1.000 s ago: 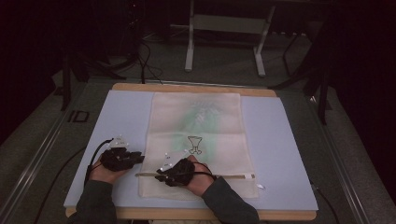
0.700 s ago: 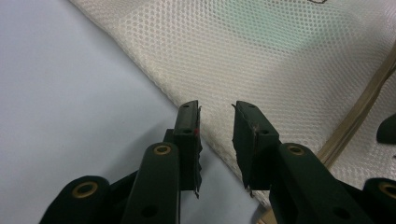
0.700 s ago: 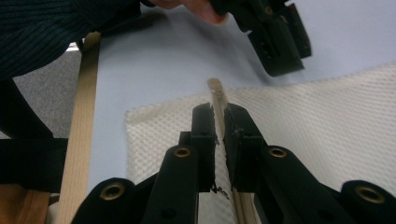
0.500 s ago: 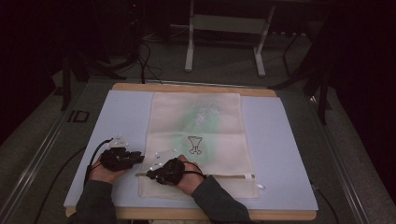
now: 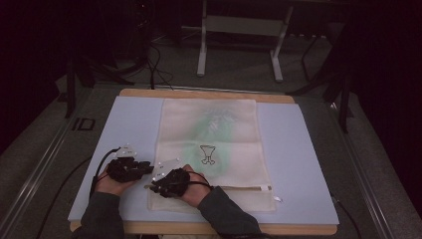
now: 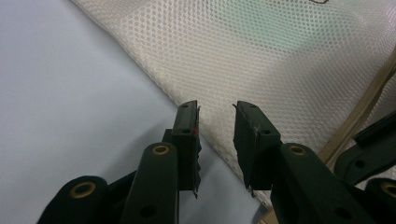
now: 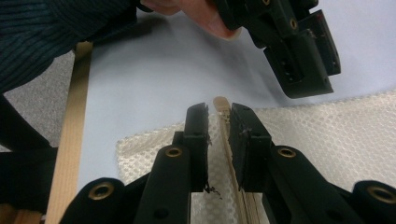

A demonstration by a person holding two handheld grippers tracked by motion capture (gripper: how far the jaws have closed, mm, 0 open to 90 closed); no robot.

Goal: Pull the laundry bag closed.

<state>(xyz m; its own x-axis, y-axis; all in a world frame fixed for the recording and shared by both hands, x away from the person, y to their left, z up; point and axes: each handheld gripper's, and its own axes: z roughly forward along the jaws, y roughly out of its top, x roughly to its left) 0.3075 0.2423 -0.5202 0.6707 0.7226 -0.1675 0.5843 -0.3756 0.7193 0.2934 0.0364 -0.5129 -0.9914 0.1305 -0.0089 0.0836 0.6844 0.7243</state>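
Zip end gripped at mesh bag's near L corner.

R gripper (image 5: 158,188) moved L along zip (image 7: 224,135) since 1 s ago; now clamped on zip's L end, approx 7 o'clock on mesh bag (image 5: 219,144). L gripper (image 5: 149,167) at 9 o'clock of R, jaws apart, empty, straddling bag's L edge on blue mat (image 5: 129,124). Judged: zip run near done; next, check closure.

Cream mesh on pale blue

The bag (image 5: 211,144) is cream honeycomb mesh with a green tinge, a dark goblet print and tan zip tape; the mat (image 5: 298,164) is pale blue; the grippers (image 5: 130,168) (image 5: 158,188) are black.
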